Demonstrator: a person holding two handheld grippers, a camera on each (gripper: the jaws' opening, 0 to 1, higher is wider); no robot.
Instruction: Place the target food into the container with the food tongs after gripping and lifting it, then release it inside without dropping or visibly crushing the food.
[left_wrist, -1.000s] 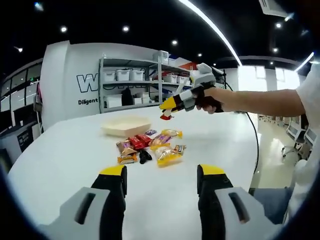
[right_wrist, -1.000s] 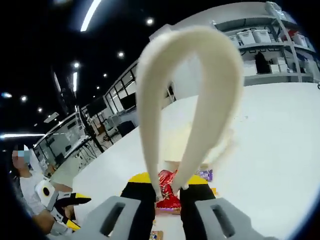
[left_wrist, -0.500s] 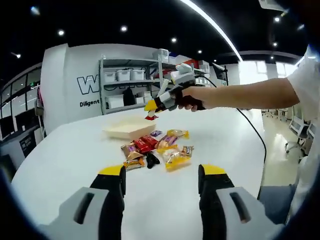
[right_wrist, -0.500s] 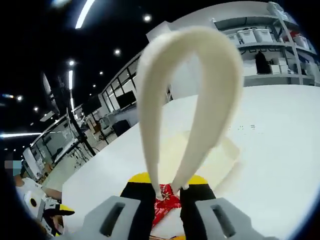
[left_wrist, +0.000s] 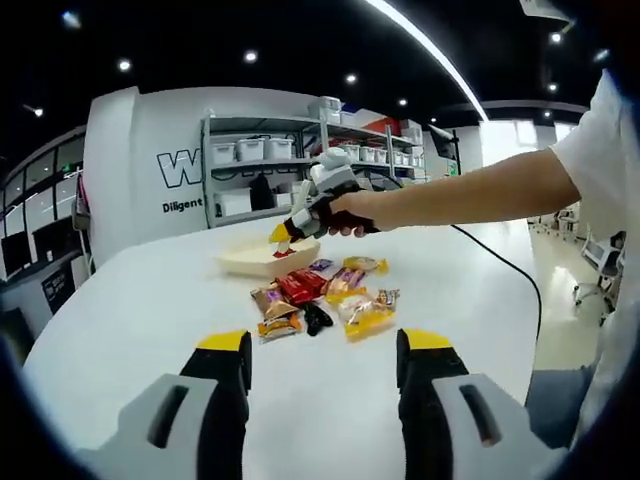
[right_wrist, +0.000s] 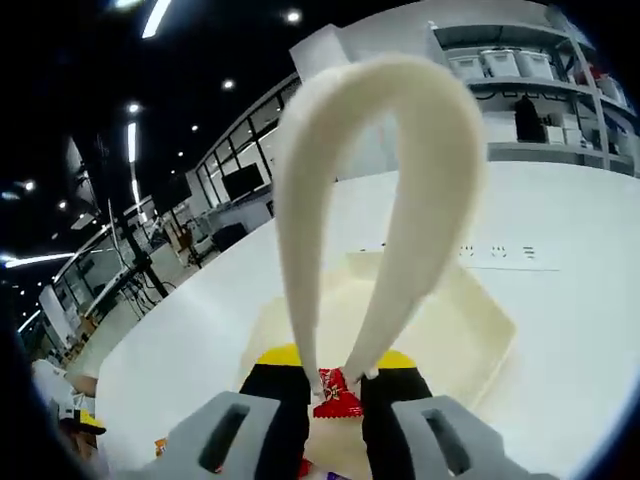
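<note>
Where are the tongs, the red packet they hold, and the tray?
food tongs (right_wrist: 300, 250), right gripper view, on one cream arm of the loop.
red snack packet (right_wrist: 337, 398), right gripper view, on the wrapper below the tong tips.
cream tray (right_wrist: 485, 335), right gripper view, on its rim.

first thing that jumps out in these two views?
In the right gripper view, the looped cream plastic food tongs, squeezed by the right gripper, pinch a small red wrapped snack over the shallow cream tray. In the left gripper view, a heap of colourful wrapped snacks lies on the white table, with the left gripper open in front.
</note>
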